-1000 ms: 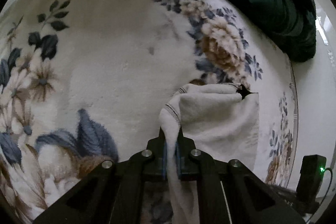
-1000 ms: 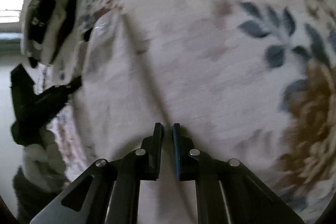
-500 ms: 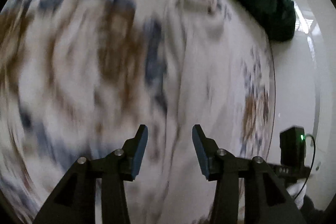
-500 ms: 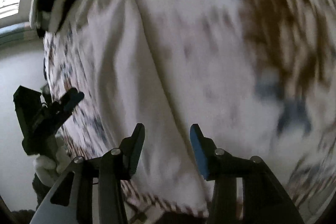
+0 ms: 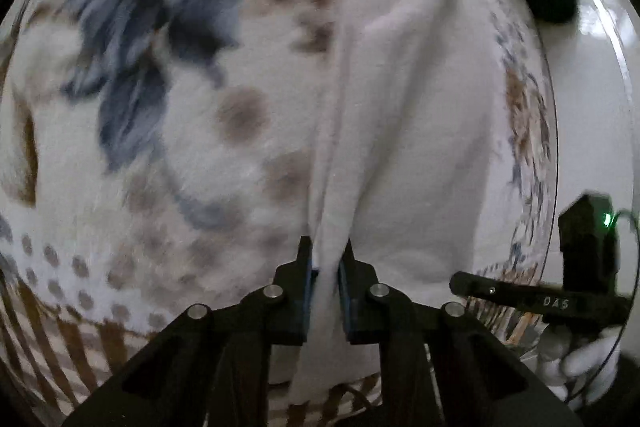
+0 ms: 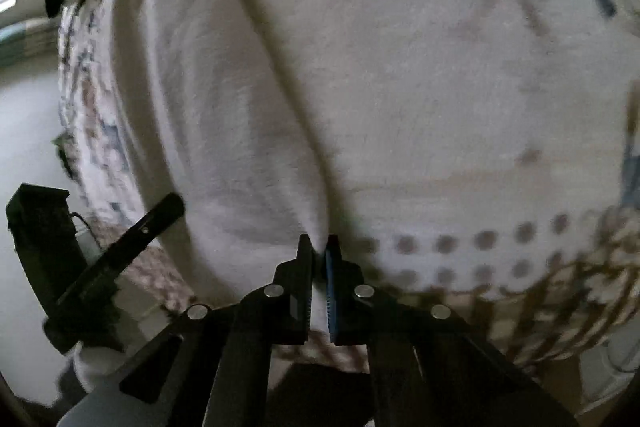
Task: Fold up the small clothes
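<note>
The left gripper pinches a gathered edge of the white cloth, which stretches away from its fingers across the floral blanket toward the far side. The right gripper is likewise clamped on a fold of the same cloth, the fabric fanning ahead and to its left. Both views are motion-blurred.

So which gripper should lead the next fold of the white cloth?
Either, probably together: the left gripper and the right gripper are each shut on the near edge of the white cloth, spread on the floral blanket.
</note>
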